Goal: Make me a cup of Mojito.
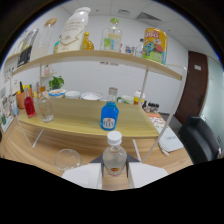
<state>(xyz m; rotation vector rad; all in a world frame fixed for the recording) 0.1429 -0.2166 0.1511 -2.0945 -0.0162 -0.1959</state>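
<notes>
Gripper (114, 176) low in view, its two white fingers (82, 176) flanking a clear bottle with a white cap (114, 157). Bottle standing between the fingers, its base hidden; whether the pads press on it cannot be told. Just beside the left finger, an empty clear glass (67, 160) on the lower wooden table (30, 150), apart from the bottle. Beyond, on the raised middle shelf (80, 120), a blue bottle (109, 116) directly behind the clear one; farther left, a red bottle (29, 106) and a clear glass bottle (45, 108); behind these, small bowls (91, 96) and a green sprig (55, 82), possibly mint. On the top shelf (95, 56), assorted cartons and bottles. Black chair (200, 140) off to the right.

Step in hand, judged from the layout: fetching a clear liquid, probably soda or syrup, for the glass. Next move calls for a firm hold at the bottle's body, a lift, and a short carry leftward over the glass rim, with the cap still on and needing removal before any pour.
</notes>
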